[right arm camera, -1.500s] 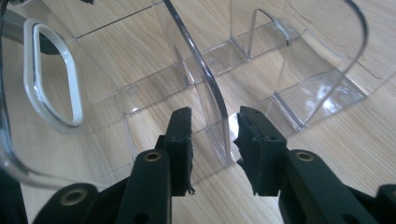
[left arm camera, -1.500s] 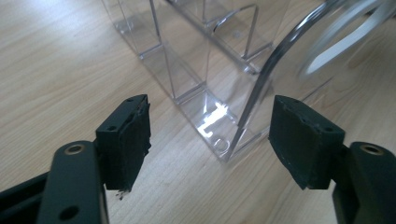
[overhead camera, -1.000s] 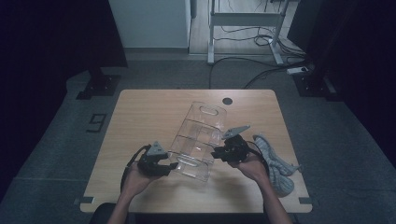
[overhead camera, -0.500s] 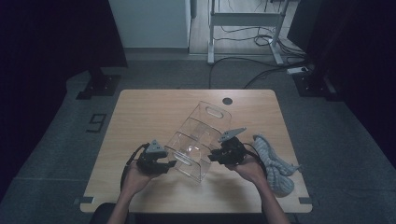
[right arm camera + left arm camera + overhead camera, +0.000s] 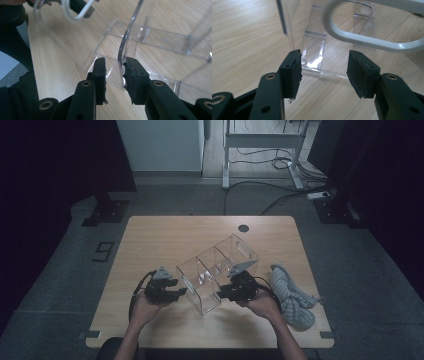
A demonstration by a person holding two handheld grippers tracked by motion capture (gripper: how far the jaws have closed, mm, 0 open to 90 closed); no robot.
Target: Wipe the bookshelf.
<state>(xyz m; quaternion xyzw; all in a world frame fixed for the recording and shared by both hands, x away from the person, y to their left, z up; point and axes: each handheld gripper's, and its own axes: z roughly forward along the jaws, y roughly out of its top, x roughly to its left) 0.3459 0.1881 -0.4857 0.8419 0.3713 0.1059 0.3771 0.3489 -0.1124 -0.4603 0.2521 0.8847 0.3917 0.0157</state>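
Since the earlier frames the clear organizer [image 5: 215, 272] has been swinging a little and sliding toward the person, and the right hand has been closing in on its near corner. Now it is sitting slantwise in the middle of the tabletop [image 5: 165, 240], between the two hands. The right gripper [image 5: 114, 75] is straddling a thin clear wall, its jaws parted, with a gap showing at one pad. The left gripper [image 5: 324, 72] is gaping at the near end, with nothing between its pads. The work seems to be only starting: no firm hold is showing yet, and the grey cloth [image 5: 292, 297] is lying untouched beside the right hand. Whether the organizer is resting flat or tipping on an edge is proving hard to tell through its see-through walls.
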